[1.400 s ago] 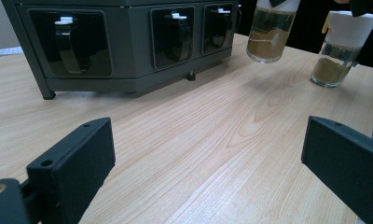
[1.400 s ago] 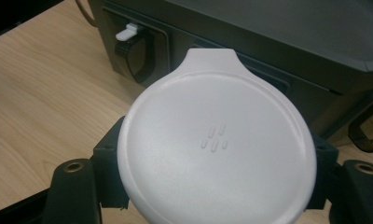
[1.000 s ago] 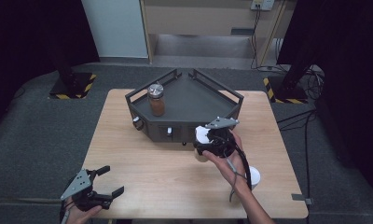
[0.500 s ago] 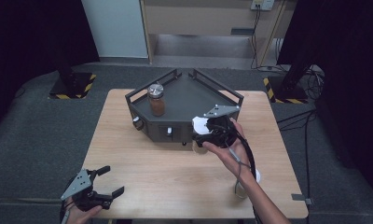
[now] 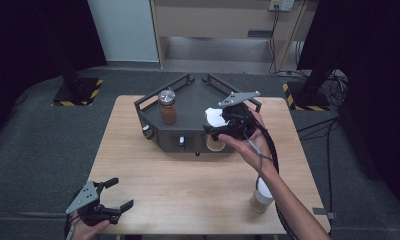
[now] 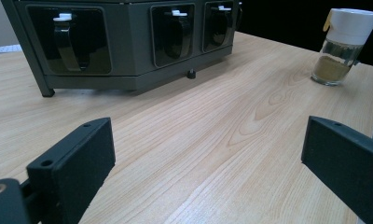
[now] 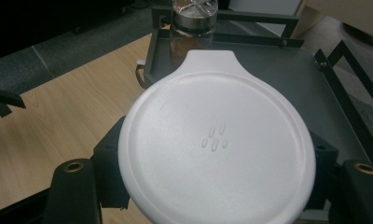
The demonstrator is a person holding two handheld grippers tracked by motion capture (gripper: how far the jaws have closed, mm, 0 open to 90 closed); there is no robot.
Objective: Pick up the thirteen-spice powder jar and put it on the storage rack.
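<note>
The left gripper [image 5: 109, 196], jaws apart, rests well in front of the dark grey angular metal rack [image 5: 190, 102] on the table [image 5: 188, 185]. The right gripper [image 5: 219, 131], jaws clamped on a white-lidded glass spice jar [image 7: 216, 148], hangs over the rack's front edge.

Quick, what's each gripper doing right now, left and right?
Left gripper: open, holding nothing, above the wooden table.
Right gripper: shut on the white-lidded round spice jar, above the dark grey rack.
</note>
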